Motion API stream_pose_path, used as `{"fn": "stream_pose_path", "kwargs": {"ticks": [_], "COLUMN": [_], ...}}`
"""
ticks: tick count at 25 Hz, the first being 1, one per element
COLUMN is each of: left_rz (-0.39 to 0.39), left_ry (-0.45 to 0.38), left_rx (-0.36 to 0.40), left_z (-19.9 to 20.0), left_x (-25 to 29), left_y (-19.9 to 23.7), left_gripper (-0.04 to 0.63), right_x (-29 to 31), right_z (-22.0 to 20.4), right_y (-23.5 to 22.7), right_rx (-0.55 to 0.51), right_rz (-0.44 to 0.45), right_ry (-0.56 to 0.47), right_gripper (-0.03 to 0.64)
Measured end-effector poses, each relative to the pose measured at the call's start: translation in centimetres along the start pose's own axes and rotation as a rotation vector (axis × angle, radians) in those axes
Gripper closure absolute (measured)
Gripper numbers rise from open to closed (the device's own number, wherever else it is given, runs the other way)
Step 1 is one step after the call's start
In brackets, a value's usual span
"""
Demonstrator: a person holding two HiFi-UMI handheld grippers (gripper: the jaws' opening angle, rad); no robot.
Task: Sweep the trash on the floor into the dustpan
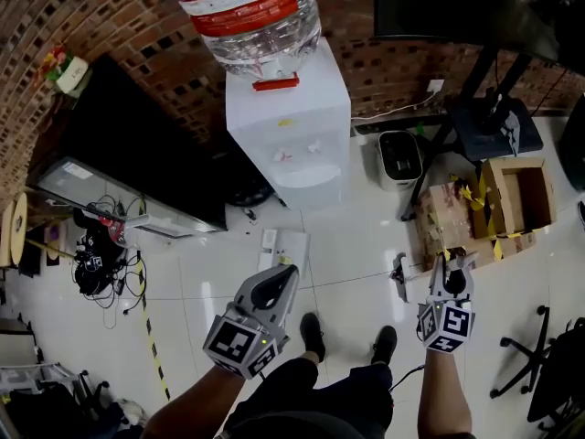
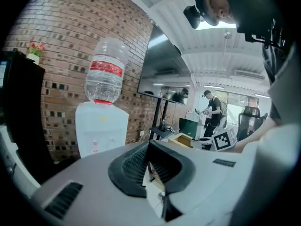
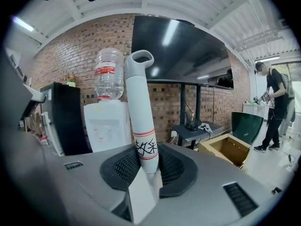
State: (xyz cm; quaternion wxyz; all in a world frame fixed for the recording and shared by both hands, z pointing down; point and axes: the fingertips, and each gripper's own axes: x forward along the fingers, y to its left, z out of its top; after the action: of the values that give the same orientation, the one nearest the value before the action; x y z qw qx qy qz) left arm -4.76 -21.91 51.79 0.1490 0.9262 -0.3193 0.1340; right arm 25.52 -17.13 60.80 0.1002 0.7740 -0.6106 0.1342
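Two risks.

Head view: left hand-held gripper and right hand-held gripper are both near the water dispenser. A white flat thing, likely the dustpan, lies between the left one and the dispenser. I can't pick out trash on the floor, so a sweep could miss it.

Left gripper view: jaws nearly together on a thin white piece. It could twist.

Right gripper view: jaws clamped low on an upright white handle. It could pivot under side load.

Brick wall, white tile floor, water dispenser, black cabinet, cardboard box.
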Motion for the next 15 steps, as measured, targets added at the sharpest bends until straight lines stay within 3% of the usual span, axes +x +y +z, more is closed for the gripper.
{"fn": "stream_pose_path", "kwargs": {"ticks": [8, 15], "left_rz": [0.090, 0.167], "left_ry": [-0.043, -0.089], "left_rx": [-0.079, -0.096], "left_z": [-1.7, -1.4], "left_x": [-5.6, -10.1], "left_y": [7.7, 12.8], "left_gripper": [0.586, 0.586], "right_x": [3.4, 6.1], "right_z": [1.0, 2.1], "right_y": [10.0, 19.3], "right_rx": [0.032, 0.042], "right_rz": [0.067, 0.148], "right_ry": [0.016, 0.042], "right_gripper": [0.520, 0.522]}}
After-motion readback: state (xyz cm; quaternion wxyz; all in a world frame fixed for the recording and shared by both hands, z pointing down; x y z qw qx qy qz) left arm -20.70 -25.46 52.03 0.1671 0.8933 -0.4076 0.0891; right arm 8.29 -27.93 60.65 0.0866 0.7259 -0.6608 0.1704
